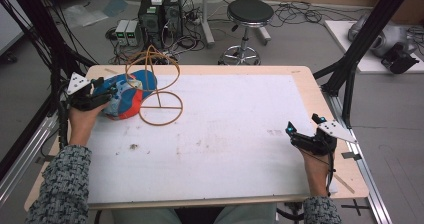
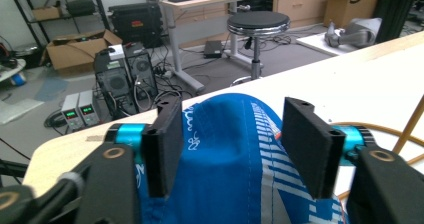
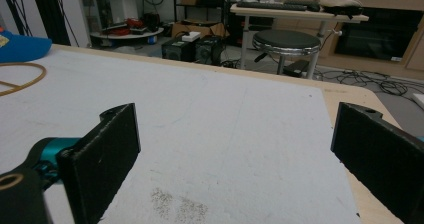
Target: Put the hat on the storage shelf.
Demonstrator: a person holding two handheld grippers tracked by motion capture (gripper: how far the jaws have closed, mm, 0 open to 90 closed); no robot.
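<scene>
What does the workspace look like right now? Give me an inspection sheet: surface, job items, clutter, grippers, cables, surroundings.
Surface: wooden table under a white mat, with a few dark smudges.
Job's things: blue cap with red and white parts, at the far left of the mat; wooden hoop stand right beside it, base ring flat on the mat.
Clutter: nothing seen on the mat.
Grippers: left gripper straddles the cap's crown, pads not yet pressing; right gripper open over bare mat, nothing between its jaws.
Cables: one trails from the right gripper down past the wrist.
Surroundings: round stool, computer towers, loose floor wiring and dark frame posts.
</scene>
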